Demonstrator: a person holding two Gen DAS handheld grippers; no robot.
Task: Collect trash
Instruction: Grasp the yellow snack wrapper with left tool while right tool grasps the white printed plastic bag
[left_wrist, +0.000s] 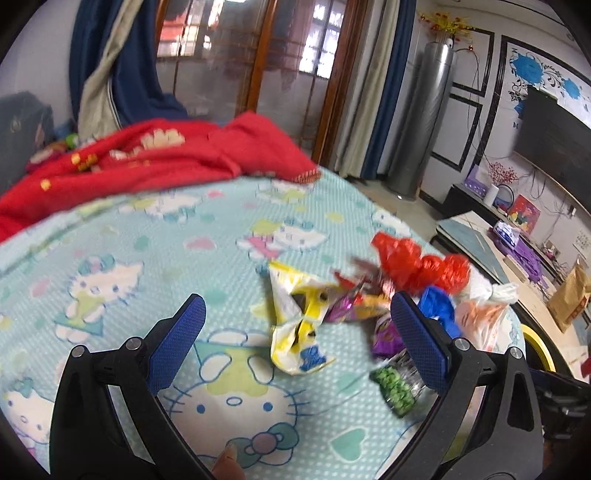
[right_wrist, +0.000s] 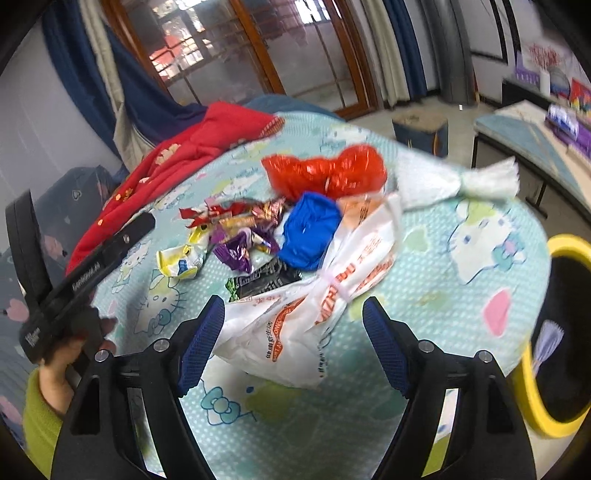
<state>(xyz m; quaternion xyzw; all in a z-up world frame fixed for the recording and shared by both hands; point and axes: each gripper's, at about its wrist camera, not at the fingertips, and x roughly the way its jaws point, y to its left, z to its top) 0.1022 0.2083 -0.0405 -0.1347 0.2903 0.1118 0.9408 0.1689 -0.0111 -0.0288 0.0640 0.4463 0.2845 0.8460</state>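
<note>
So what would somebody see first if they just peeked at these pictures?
Probably the heap of bright trash in the middle of the cartoon-cat sheet: a red bag, a blue bag, shiny candy wrappers and a white shopping bag. A red blanket lies bunched behind it, and a yellow-rimmed bin waits at the right edge.

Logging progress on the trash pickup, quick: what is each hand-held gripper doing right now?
Left hand-held gripper: open, holding nothing, yellow wrapper between its fingers.
Right hand-held gripper: open, straddling the white plastic bag, not gripping.
</note>
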